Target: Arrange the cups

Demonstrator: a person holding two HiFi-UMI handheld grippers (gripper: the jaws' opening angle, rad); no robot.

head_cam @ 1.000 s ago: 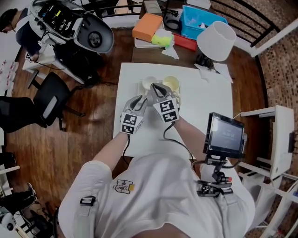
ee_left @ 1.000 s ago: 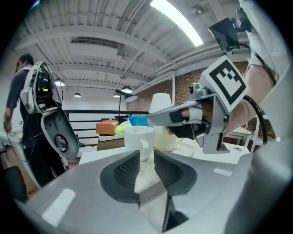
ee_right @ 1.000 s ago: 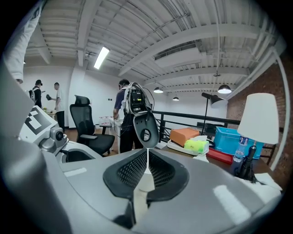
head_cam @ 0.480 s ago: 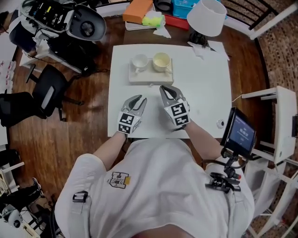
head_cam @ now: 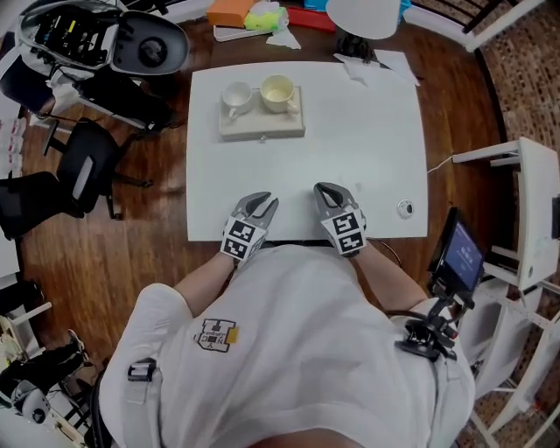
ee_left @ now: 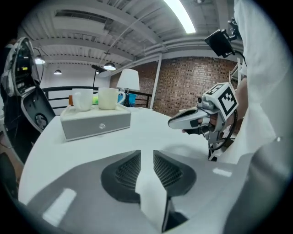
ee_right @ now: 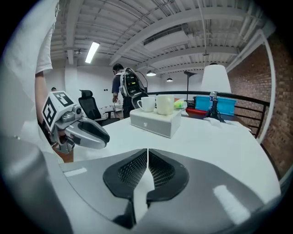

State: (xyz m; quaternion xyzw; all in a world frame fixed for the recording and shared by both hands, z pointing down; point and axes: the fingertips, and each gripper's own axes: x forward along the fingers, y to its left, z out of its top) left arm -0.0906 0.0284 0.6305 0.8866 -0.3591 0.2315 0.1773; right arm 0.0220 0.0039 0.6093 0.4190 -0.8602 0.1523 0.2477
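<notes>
Two cups stand side by side on a pale grey box (head_cam: pixel 262 124) at the far left of the white table (head_cam: pixel 367 140): a white cup (head_cam: pixel 236 96) with a handle and a cream cup (head_cam: pixel 277 92). Both grippers hover over the table's near edge, well short of the box. My left gripper (head_cam: pixel 261 205) has a gap between its jaws, which are closing with nothing between them. My right gripper (head_cam: pixel 329 192) is shut and empty. The left gripper view shows the white cup (ee_left: pixel 82 99), the cream cup (ee_left: pixel 108 98) and the right gripper (ee_left: pixel 190 119).
A white-shaded lamp (head_cam: pixel 363 13) stands at the table's far edge, beside scraps of paper. A small round object (head_cam: pixel 404 208) lies near the right front corner. A tablet on a stand (head_cam: pixel 459 254) and a white shelf (head_cam: pixel 534 210) flank the right side, an office chair (head_cam: pixel 83 175) the left.
Both grippers have pulled back from the box with the cups to the table's near edge. The cups stay on the box.
</notes>
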